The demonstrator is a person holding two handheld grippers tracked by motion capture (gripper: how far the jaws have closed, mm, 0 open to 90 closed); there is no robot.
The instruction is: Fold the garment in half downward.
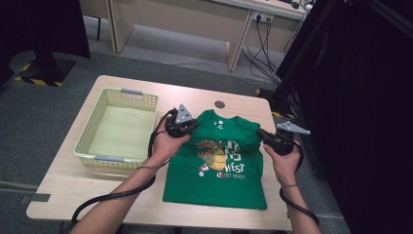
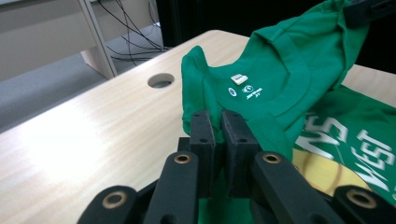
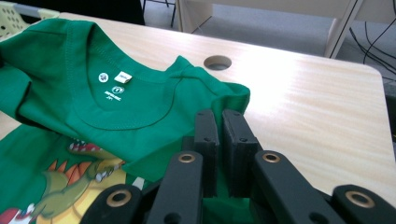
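**T-shirt fold: top edge pinched at both shoulders, fold not yet laid**

A green T-shirt (image 1: 216, 168) lies print-up on the table (image 1: 68, 183), toward its right half, hem near the near edge. The left hand-held gripper (image 1: 187, 126) is clenched on the fabric at the shirt's left shoulder, and the right hand-held gripper (image 1: 263, 134) is clenched on the right shoulder. In both gripper views the cloth sits between closed jaws and the collar area is lifted clear of the table and bunched. A pale yellow basket (image 1: 119, 127) stands empty toward the left edge.

Assessment: the shirt is spread out and gripped. The top appears to be starting forward over the print; completing the fold, any further folds and likely placement in the basket remain.
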